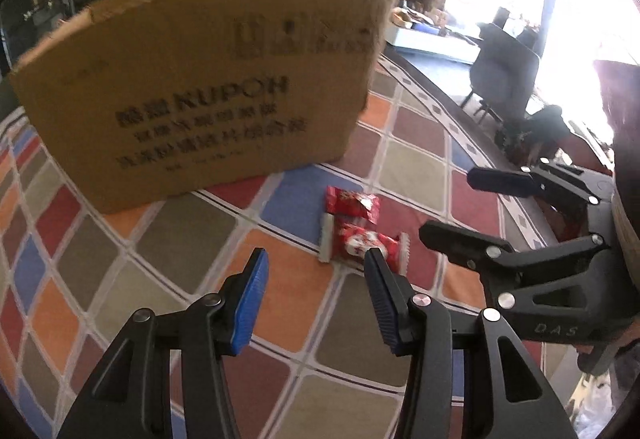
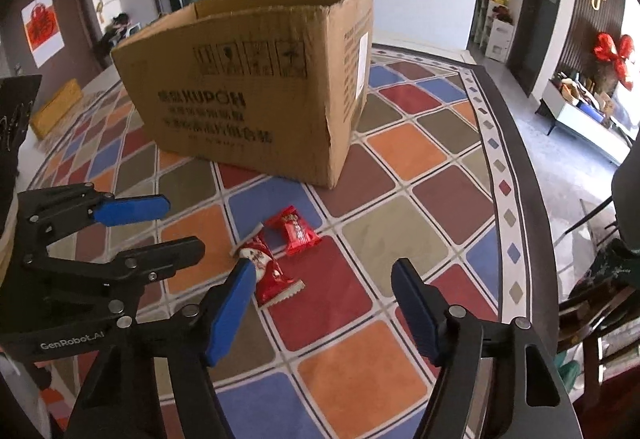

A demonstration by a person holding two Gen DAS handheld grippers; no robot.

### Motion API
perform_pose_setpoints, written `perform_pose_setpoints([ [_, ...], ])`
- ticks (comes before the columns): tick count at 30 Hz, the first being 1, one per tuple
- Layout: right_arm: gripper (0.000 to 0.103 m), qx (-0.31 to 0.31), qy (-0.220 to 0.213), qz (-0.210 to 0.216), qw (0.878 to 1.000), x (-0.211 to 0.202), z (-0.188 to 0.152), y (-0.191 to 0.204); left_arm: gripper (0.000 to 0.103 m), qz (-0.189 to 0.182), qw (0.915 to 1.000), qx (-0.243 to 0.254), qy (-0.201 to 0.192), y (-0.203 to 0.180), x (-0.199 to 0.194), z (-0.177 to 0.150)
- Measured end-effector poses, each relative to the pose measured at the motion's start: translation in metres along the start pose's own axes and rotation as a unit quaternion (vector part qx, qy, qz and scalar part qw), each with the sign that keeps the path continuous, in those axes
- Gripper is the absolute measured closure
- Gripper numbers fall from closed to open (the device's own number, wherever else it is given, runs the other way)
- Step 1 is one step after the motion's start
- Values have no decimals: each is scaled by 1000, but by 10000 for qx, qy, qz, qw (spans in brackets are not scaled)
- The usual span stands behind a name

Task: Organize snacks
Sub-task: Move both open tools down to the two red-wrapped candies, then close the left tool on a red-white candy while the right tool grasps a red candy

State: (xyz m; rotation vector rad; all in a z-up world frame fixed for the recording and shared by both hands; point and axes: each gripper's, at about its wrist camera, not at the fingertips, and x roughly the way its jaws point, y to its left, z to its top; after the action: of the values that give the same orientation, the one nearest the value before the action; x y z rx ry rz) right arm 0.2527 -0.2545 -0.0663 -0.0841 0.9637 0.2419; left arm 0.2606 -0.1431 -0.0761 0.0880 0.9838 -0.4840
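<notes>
Checkered rug: open-top cardboard box, contents unseen; both grippers parted, empty

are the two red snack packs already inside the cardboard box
No, both red snack packs lie on the patterned tablecloth in front of the cardboard box, outside it.

Each black gripper has blue pads, silver rivets and white "GenRobot.AI" lettering.
</notes>
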Motion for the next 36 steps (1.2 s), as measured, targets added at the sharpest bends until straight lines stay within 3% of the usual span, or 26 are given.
perform_pose_setpoints([
  [8, 35, 108, 119, -178, 9997, 1, -9, -21, 55, -335, 9991, 133, 241, -22, 25, -2],
  [18, 37, 247, 181, -197, 9993, 5, -14, -36, 53, -239, 9990, 274, 279, -29, 43, 4],
  [30, 37, 249, 168, -102, 9995, 10, -9, -30, 61, -388, 9992, 39, 108, -15, 35, -1],
  [36, 37, 231, 148, 13, 9996, 12, -5, -24, 61, -161, 9999, -54, -14, -4, 20, -4],
])
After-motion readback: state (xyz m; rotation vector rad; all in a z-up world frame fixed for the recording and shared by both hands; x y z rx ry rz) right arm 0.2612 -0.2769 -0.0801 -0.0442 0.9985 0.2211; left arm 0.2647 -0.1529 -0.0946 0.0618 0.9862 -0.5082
